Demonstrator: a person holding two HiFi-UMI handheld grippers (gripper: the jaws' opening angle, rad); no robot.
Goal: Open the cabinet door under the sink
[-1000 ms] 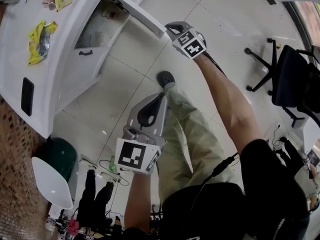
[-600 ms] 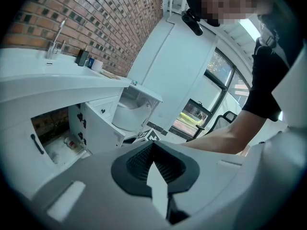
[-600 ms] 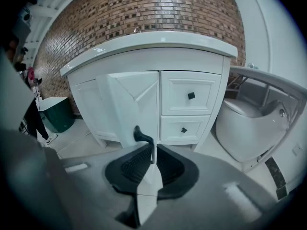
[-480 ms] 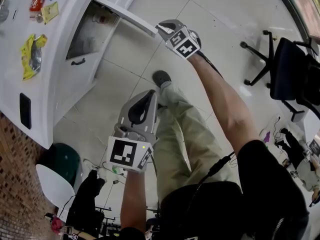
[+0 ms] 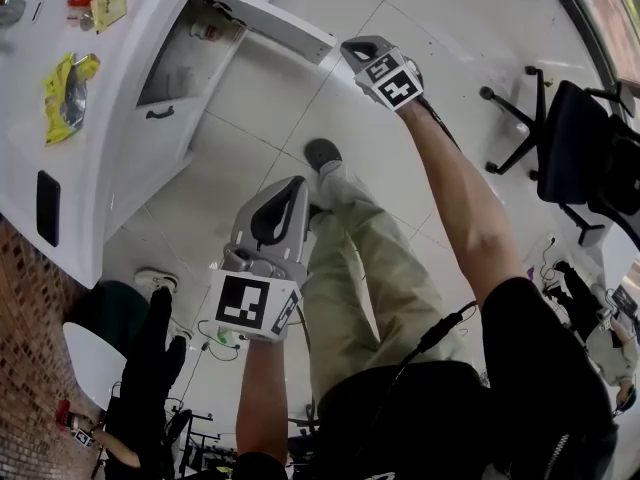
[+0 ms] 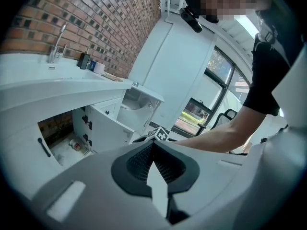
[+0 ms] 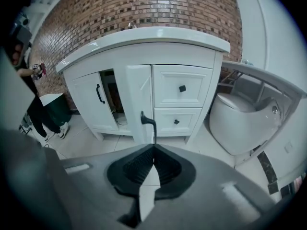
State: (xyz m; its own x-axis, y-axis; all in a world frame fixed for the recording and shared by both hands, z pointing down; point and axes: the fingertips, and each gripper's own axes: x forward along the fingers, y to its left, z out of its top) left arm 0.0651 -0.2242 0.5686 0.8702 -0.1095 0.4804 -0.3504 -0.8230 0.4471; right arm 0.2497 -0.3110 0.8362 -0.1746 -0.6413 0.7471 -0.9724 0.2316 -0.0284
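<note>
- One vanity cabinet (image 7: 216,80) stood against the brick wall (image 7: 144,8). The job looked done, so the main risk was undoing it.
- One toilet (image 7: 240,119) sat just beside the cabinet.
- There were two doors. The open door (image 7: 139,99) under the sink was swung out towards the person, and the closed door (image 7: 86,107) sat flush beside it. With nothing gripping it, the open one might drift back. Shoved wider, it might bang the drawer fronts.
- There were two drawers, the upper drawer (image 7: 168,87) and the lower drawer (image 7: 163,122), each with one knob.
- There were two hand-held grippers. The right hand-held gripper (image 7: 153,146) had its jaws together on nothing. The left hand-held gripper (image 6: 153,143) was likewise closed and empty, well back from the cabinet.
- One black handle (image 7: 145,119) showed on the open door, just ahead of the right tips. A stray nudge there could knock the door.
</note>
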